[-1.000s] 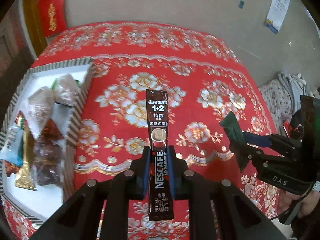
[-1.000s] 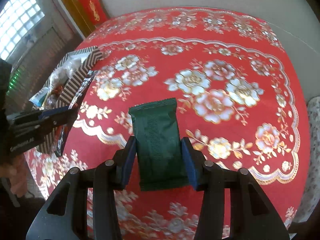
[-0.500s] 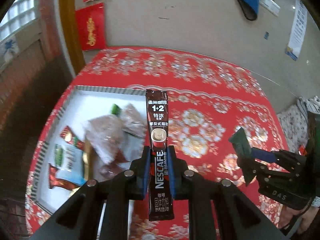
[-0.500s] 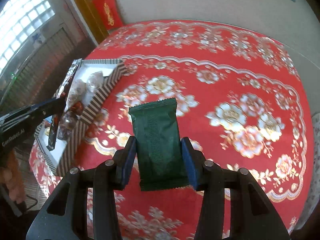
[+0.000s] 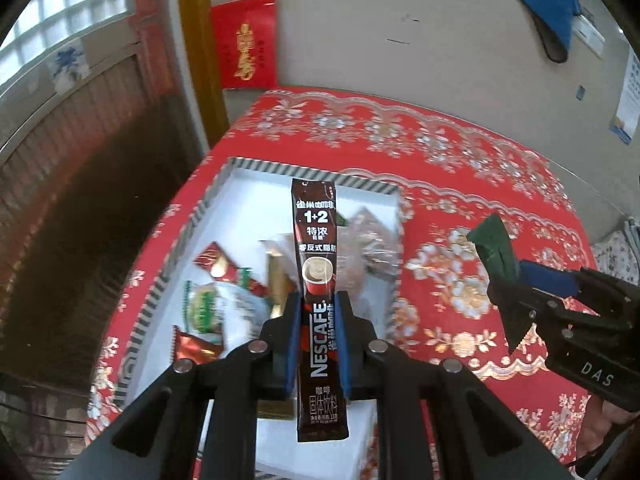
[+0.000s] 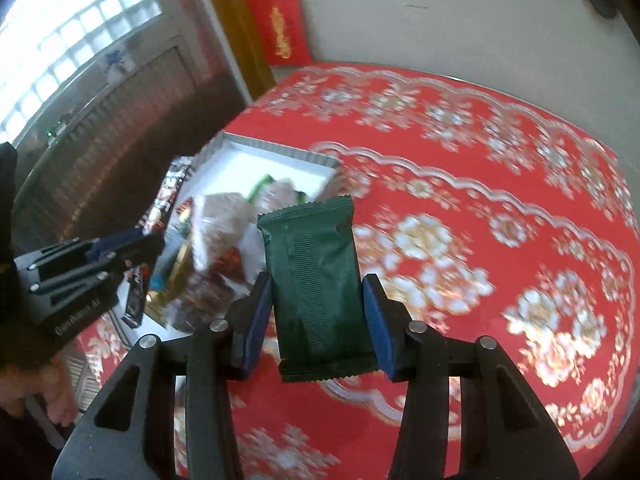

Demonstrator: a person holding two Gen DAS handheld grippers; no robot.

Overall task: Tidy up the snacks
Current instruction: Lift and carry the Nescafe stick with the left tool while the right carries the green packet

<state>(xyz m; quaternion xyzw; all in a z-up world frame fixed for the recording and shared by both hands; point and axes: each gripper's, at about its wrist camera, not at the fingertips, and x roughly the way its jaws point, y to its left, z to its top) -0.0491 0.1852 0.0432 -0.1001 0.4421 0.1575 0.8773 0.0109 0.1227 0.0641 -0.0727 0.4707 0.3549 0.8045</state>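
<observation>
Left gripper (image 5: 318, 344) is clamped on a Nescafé coffee stick (image 5: 318, 280), pads biting the lower half, stick pointing up and forward over the striped-rim snack tray (image 5: 316, 172). Right gripper (image 6: 318, 320) is clamped on a dark green snack packet (image 6: 316, 284), held upright over the red floral tablecloth (image 6: 480, 200), just beside the tray's near corner — not over it yet.

Tray already holds several wrapped snacks: clear bags of brown sweets (image 5: 372, 240), a red sachet (image 5: 218, 262), a green-and-white packet (image 5: 204, 304), a gold stick (image 5: 278, 280). White floor shows bare at the far end.

Step in hand, as I judge it: drop the coffee stick into the tray. To do it well — lower the left gripper until the stick's bottom edge is close to the tray floor, tilt it flat, aim for the bare far strip or alongside the gold stick, then release. Dropping from height risks it bouncing off the bags. Keep the right gripper back so the two tools don't collide; bring the green packet in after.
</observation>
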